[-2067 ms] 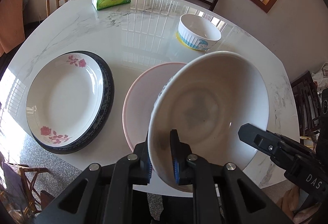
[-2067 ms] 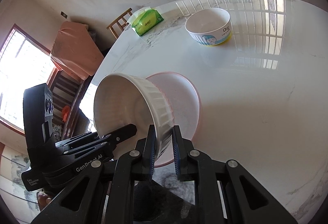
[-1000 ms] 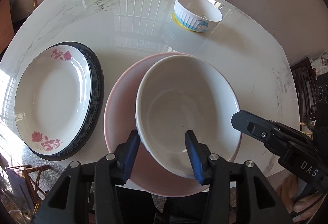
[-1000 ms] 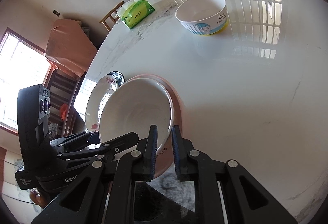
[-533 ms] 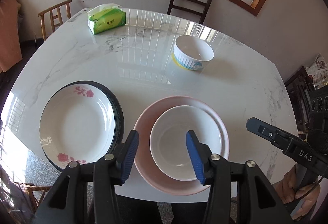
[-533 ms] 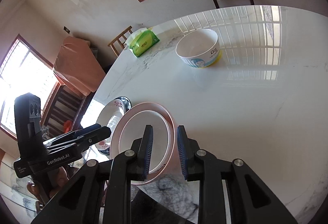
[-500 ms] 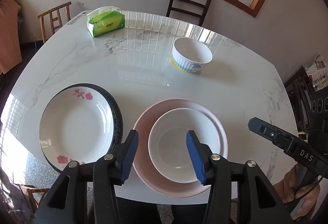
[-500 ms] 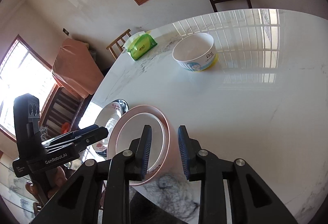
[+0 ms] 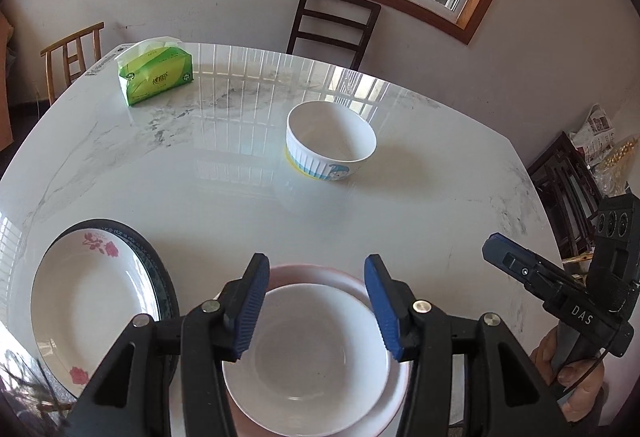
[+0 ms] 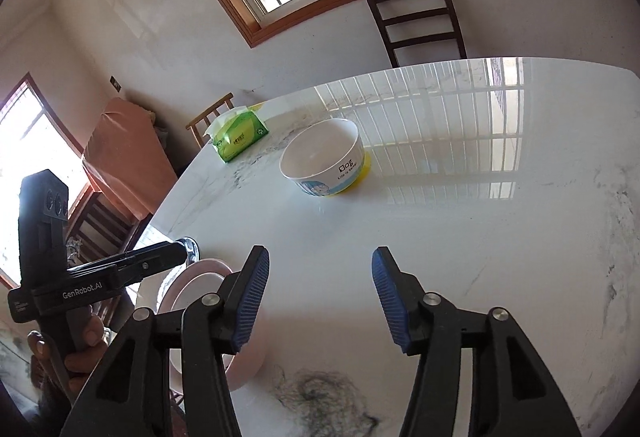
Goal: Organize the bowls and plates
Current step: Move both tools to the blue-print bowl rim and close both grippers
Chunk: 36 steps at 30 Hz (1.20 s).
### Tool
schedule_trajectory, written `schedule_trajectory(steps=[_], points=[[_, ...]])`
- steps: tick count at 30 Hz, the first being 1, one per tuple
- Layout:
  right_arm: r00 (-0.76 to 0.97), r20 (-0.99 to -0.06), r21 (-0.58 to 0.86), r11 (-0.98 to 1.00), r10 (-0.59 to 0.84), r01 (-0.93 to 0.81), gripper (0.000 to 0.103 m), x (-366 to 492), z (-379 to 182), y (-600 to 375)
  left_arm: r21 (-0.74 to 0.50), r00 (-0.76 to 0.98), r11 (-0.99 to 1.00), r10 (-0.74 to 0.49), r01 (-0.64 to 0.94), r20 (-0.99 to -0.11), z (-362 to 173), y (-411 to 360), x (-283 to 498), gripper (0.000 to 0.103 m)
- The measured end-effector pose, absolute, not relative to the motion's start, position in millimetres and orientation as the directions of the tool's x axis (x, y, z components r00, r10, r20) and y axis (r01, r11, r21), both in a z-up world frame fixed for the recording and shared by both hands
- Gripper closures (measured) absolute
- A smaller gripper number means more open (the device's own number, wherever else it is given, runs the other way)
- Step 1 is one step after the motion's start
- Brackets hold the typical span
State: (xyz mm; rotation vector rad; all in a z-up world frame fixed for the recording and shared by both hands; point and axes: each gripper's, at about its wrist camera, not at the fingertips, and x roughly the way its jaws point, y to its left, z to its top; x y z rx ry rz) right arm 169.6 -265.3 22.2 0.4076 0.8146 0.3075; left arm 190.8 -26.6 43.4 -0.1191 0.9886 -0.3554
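Note:
A plain white bowl (image 9: 308,349) rests inside a pink plate (image 9: 316,271) at the near table edge. Above it my left gripper (image 9: 314,307) stands open, holding nothing. To the left, a white rose-patterned plate (image 9: 88,297) lies on a dark-rimmed plate (image 9: 154,261). A ribbed white bowl with blue cartoon print (image 9: 331,139) stands alone mid-table, also in the right wrist view as the cartoon bowl (image 10: 322,163). My right gripper (image 10: 318,299) is open and empty over bare marble, right of the pink plate (image 10: 196,277); the cartoon bowl is well ahead of it.
A green tissue pack (image 9: 156,77) lies at the far left of the marble table (image 9: 200,177). A dark chair (image 9: 332,25) and a light wooden chair (image 9: 72,57) stand behind the table. A hand (image 10: 76,349) holds the left gripper's handle.
Both grippers let go of the white bowl after setting it in the pink plate, then drew back and up. The right gripper's jaws have spread much wider.

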Motion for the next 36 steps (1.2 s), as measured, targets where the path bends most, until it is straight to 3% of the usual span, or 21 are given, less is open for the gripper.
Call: schedule_trajectory(steps=[3, 10, 17, 25, 36], points=[[0.633, -0.657, 0.461, 0.883, 0.41, -0.093, 0.047, 191, 19, -268, -0.301, 0.446, 0.921, -0.384, 0.249, -0.808, 42, -31, 216, 0.038], [0.584, -0.706, 0.459, 0.887, 0.402, -0.056, 0.042, 246, 7, -272, -0.237, 0.403, 0.957, -0.287, 0.17, -0.869, 24, -35, 289, 0.037], [0.533, -0.744, 0.453, 0.89, 0.403, -0.039, 0.042, 302, -4, -270, -0.411, 0.307, 0.906, -0.422, 0.103, -0.853, -13, -30, 347, 0.037], [0.49, -0.782, 0.431, 0.902, 0.384, -0.02, 0.041, 346, -18, -263, -0.49, 0.237, 0.87, -0.488, 0.055, -0.84, -35, -29, 386, 0.037], [0.433, -0.841, 0.355, 0.935, 0.325, -0.014, 0.044, 371, -31, -248, -0.383, 0.244, 0.921, -0.389, 0.074, -0.888, -42, -42, 398, 0.038]])
